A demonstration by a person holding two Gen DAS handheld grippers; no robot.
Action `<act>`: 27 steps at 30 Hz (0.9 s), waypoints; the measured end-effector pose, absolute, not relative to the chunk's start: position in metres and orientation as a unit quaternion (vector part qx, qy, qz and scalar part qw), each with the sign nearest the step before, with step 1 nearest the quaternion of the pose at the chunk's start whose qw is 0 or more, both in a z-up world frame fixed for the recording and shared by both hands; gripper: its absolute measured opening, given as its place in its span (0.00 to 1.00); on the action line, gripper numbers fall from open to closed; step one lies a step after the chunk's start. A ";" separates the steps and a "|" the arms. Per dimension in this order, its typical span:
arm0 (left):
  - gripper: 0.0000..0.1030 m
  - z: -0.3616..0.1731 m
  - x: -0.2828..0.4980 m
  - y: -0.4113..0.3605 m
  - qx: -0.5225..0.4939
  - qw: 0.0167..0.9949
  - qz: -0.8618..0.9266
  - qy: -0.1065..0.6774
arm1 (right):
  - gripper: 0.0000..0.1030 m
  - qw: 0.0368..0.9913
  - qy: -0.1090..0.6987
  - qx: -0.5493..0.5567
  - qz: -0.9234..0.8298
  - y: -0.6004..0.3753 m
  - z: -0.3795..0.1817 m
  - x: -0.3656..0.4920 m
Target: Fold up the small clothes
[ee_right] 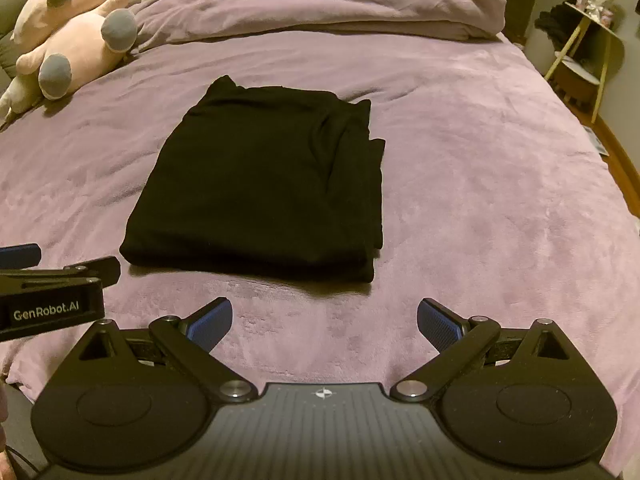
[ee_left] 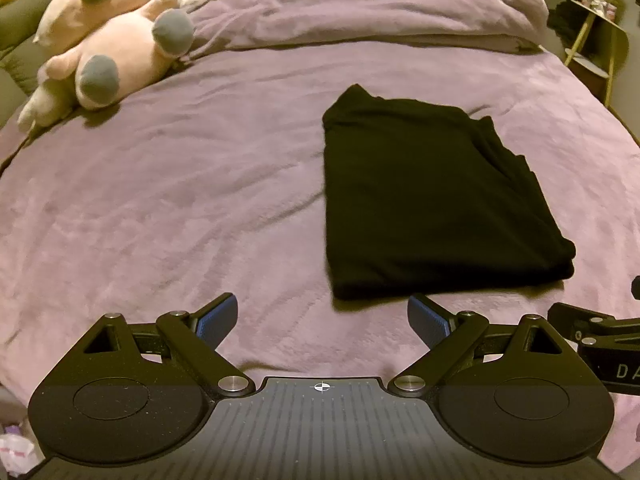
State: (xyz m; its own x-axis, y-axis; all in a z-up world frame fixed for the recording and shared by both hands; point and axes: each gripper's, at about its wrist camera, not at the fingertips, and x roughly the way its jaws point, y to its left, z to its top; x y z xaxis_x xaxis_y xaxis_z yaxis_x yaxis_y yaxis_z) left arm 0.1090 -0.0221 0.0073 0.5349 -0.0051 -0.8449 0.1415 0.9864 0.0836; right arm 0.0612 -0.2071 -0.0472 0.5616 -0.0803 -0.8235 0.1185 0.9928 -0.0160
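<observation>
Left wrist view: the left claw (ee_left: 322, 322) hangs spread wide and empty over the purple bed (ee_left: 160, 208); the black garment (ee_left: 424, 200) lies folded flat at about one o'clock, just beyond the fingertips.

Right wrist view: the right claw (ee_right: 325, 324) is likewise spread and empty, the garment at eleven o'clock. The fold looks finished; next likely a final halving or setting it aside.

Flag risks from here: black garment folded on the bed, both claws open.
1. The black garment has stepped, loose layers along its right edge; a one-sided pinch there may peel the stack apart.
2. The purple blanket is soft, so the right claw or left claw might grab it too.
</observation>
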 end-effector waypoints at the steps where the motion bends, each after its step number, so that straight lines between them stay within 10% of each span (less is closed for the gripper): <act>1: 0.93 0.007 0.109 -0.022 0.071 0.873 -0.042 0.480 | 0.96 0.884 0.464 0.021 -0.057 -0.207 -0.047 0.061; 27: 0.93 0.007 0.108 -0.023 0.068 0.871 -0.043 0.484 | 0.96 0.889 0.453 0.020 -0.065 -0.207 -0.043 0.059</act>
State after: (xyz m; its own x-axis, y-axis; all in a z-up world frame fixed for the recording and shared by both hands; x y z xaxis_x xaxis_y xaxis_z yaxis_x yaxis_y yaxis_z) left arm 0.1079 -0.0235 0.0069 0.5275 -0.0087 -0.8495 0.1412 0.9869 0.0775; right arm 0.0595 -0.2070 -0.0426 0.5813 -0.0983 -0.8077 0.1339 0.9907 -0.0242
